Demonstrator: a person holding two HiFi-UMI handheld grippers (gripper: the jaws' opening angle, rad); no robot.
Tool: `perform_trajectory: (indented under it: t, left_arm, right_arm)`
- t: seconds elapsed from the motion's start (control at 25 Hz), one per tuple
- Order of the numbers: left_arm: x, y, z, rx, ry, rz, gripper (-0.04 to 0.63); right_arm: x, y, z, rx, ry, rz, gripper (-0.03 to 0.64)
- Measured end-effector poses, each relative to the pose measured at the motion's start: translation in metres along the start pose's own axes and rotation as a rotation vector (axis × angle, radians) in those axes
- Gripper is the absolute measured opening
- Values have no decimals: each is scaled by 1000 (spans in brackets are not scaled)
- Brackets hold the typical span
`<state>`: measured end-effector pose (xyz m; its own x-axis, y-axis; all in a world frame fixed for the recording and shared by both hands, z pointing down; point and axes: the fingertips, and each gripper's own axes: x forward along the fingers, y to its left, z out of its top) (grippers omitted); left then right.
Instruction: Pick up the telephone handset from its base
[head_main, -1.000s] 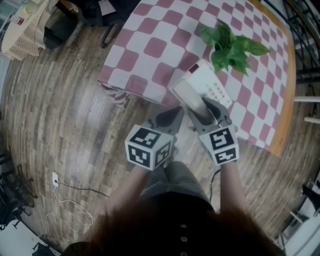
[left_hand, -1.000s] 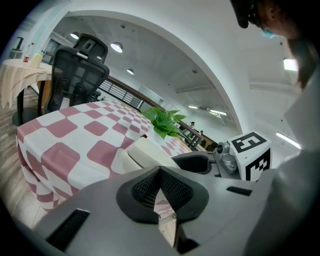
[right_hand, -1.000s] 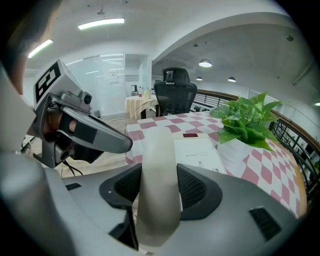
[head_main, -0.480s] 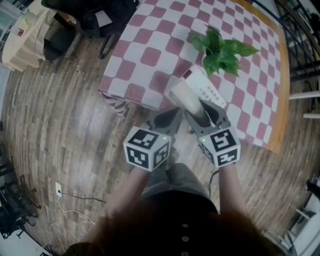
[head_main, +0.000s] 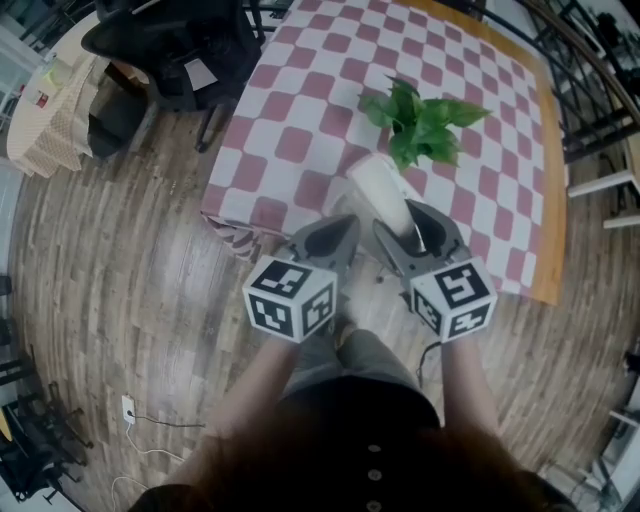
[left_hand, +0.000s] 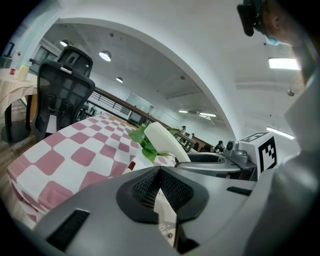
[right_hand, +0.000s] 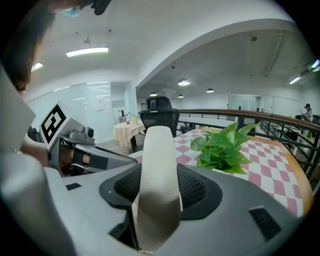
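Head view: the right gripper (head_main: 410, 232) is closed on the lower end of the white telephone handset (head_main: 382, 190). The handset's long axis runs up and away from the jaws, out over the near edge of the checked table (head_main: 300, 100) toward the plant (head_main: 420, 120). The left gripper (head_main: 328, 240) sits just beside it on the left, tips together and nothing in them. I cannot pick out the base with certainty here.

Left gripper view: the jaws meet with nothing held. The handset (left_hand: 162, 140) rises at a slant ahead and to the right, coming out of the right gripper (left_hand: 210, 160).

Right gripper view: the handset (right_hand: 159, 155) stands straight along the gripper's own line, clamped between both jaws near its bottom end, with the plant (right_hand: 222, 147) beyond on the right. The grip looks low on the handset, so the free end may swing; any further raising falls to the right hand alone
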<state>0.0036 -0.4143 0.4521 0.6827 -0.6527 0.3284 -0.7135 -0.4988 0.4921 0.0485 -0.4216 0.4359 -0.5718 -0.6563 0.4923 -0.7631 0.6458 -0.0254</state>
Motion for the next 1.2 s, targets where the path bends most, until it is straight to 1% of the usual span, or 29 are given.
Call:
perform_trajectory:
  t: [0.2, 0.44, 0.52, 0.72, 0.8, 0.92, 1.08, 1.2]
  left_arm:
    - [-2, -7, 21, 39, -17, -31, 6]
    - [-2, -14, 41, 74, -21, -84, 6]
    - [-1, -15, 45, 82, -26, -99, 5]
    - [-2, -19, 55, 93, -50, -111, 5]
    - [-2, -22, 58, 81, -60, -118, 5]
    - [-2, -28, 62, 68, -78, -125, 6]
    - [-3, -43, 70, 86, -103, -128, 5]
    - [-5, -57, 72, 103, -111, -131, 5]
  right_arm:
    - [-9, -4, 19, 28, -50, -29, 221]
    - [-27, -11, 41, 114, -119, -48, 221]
    - [-31, -12, 45, 147, -138, -41, 221]
    - [-45, -17, 50, 216, -195, -50, 221]
    - [-53, -20, 52, 236, -220, -60, 221]
    - [-65, -22, 54, 231, -242, -68, 221]
    - [-78, -24, 59, 222, -263, -57, 221]
    - [-91, -28, 61, 235, -287, -55, 221]
